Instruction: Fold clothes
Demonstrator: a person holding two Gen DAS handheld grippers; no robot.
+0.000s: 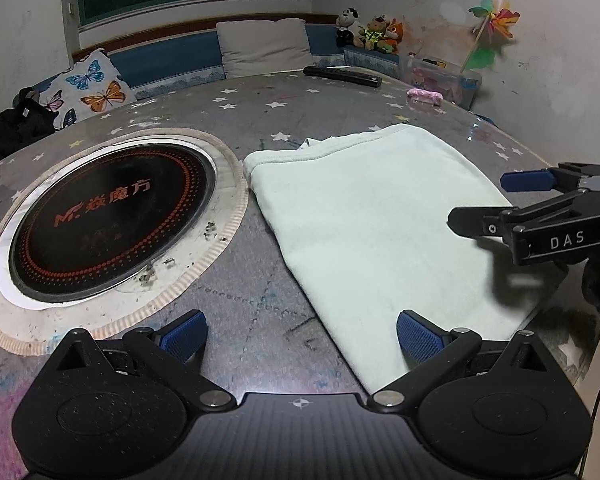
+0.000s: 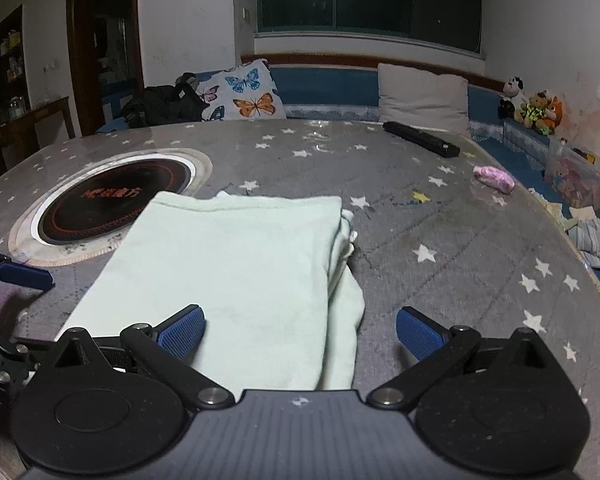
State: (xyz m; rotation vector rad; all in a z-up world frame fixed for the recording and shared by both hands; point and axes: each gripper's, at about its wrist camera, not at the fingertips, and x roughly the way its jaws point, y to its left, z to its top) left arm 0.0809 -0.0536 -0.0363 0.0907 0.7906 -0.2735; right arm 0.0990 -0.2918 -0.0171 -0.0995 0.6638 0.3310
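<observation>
I stand at a big gray table [image 1: 340, 92] with white stars on it. A round black cooker [image 1: 112, 220] is set into the table on my left side. A pale green cloth [image 2: 236, 276] lies folded flat on the table, just beside the cooker, close to the near edge. Its right side shows a few layers stacked up.

My left gripper [image 1: 300, 336] is wide open and holds nothing. One blue pad [image 1: 420, 338] is over the near edge of the cloth, and the other is over bare table.

My right gripper [image 2: 300, 332] is wide open too, with nothing in it. Its left pad [image 2: 182, 334] is over the cloth, and its right pad is over the table.

Far across the table lies a long black remote [image 2: 420, 138]. Near it sits a small pink thing [image 2: 494, 178]. I cannot tell what it is.
</observation>
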